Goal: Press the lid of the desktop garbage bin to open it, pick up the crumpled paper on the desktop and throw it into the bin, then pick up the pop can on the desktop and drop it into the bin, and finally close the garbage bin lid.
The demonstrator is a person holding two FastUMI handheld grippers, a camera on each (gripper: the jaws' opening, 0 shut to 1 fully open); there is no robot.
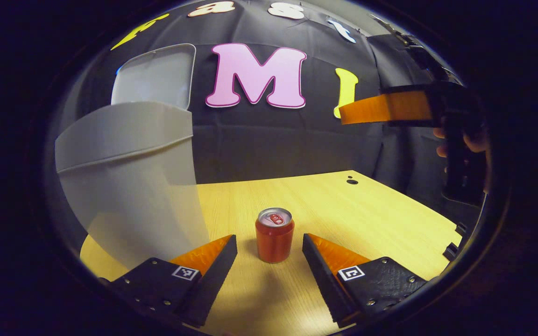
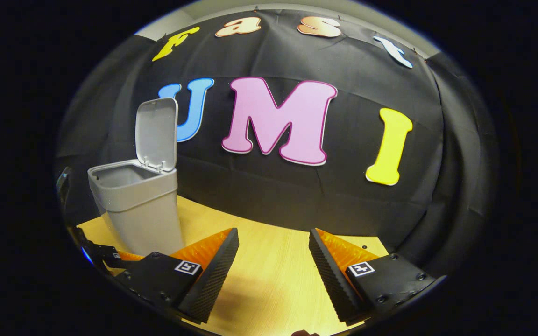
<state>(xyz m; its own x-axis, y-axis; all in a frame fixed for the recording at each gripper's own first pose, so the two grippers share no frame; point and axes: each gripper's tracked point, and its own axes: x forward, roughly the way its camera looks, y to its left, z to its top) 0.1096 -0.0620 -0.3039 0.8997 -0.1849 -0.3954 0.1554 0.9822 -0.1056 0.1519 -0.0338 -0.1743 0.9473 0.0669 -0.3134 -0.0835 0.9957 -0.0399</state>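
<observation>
A pale wooden desktop (image 1: 367, 210) is seen across the lower part of the left gripper view, its grain running in fine lines. A small dark hole (image 1: 352, 181) is set near its far edge. Behind it, black cloth (image 1: 259, 144) is hung as the backdrop, faintly creased. In the right gripper view, the same desktop (image 2: 273, 275) is lit warmly.

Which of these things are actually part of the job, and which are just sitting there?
Part of the job:
- garbage bin, lid up
- pop can, standing between the open left tongs
- right tongs, open

Just there:
- wooden desktop
- black cloth wall
</observation>
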